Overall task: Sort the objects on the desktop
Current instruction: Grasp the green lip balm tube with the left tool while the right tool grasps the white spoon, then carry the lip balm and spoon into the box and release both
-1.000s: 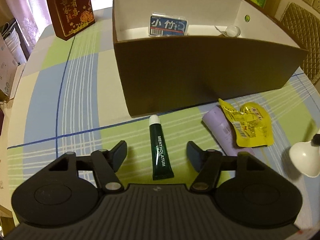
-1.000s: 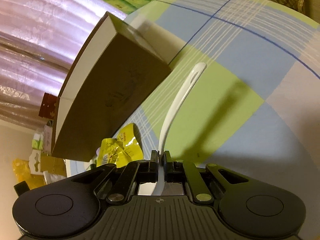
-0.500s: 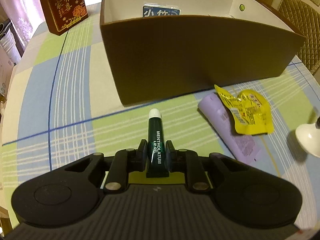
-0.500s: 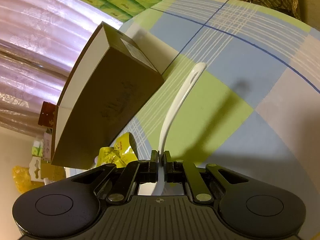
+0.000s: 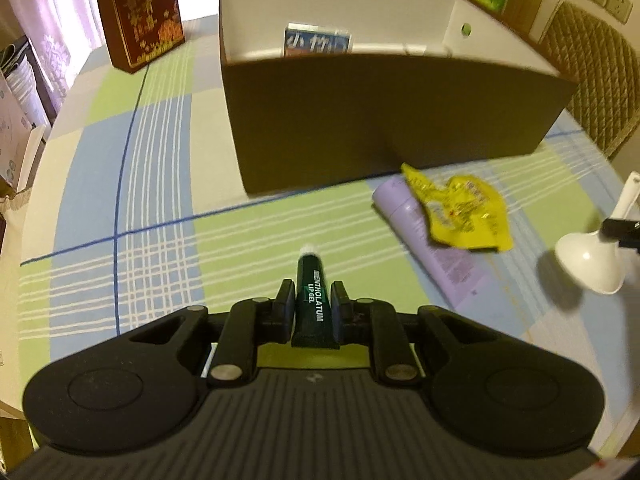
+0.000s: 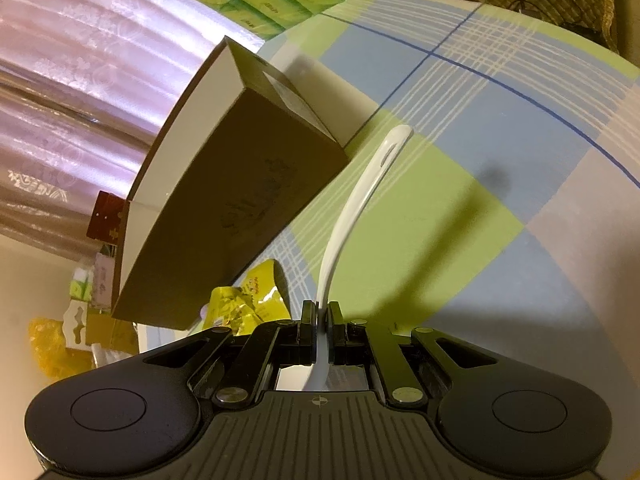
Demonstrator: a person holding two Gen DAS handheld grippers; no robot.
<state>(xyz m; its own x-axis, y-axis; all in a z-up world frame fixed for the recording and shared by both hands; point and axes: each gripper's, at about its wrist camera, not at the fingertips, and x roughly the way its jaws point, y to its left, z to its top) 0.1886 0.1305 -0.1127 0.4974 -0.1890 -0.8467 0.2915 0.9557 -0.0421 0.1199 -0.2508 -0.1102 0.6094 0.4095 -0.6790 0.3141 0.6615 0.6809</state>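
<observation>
The left tool [image 5: 312,306] is pinching a dark green tube [image 5: 314,304] near its flat crimped tail, the white cap pointing forward toward the brown box [image 5: 380,120] that is sitting on the plaid counter [image 5: 160,200]. The tube is reading "MENTHOLATUM LIP GEL" in white along its length. It is looking small and light, and its soft plastic body would likely squash if squeezed hard, so the stiffer crimped end seems the safer hold. The right tool [image 6: 320,316] is gripping a white spoon [image 6: 360,208] by the handle close to the bowl, the slotted handle tip sticking out ahead above the cloth. The spoon is looking rigid and glossy, probably slippery, and breakable if it is ceramic, which cannot be told. Inside the box a blue and white packet [image 5: 318,42] is standing against the far wall, bearing large Chinese characters that seem to read "小竹"; the smaller print is illegible. A lilac tube [image 5: 432,248] and a crumpled yellow sachet [image 5: 464,212] are lying together beside the box, their print too small to read. A dark red carton [image 5: 140,12] with gold characters is standing at the far left.
</observation>
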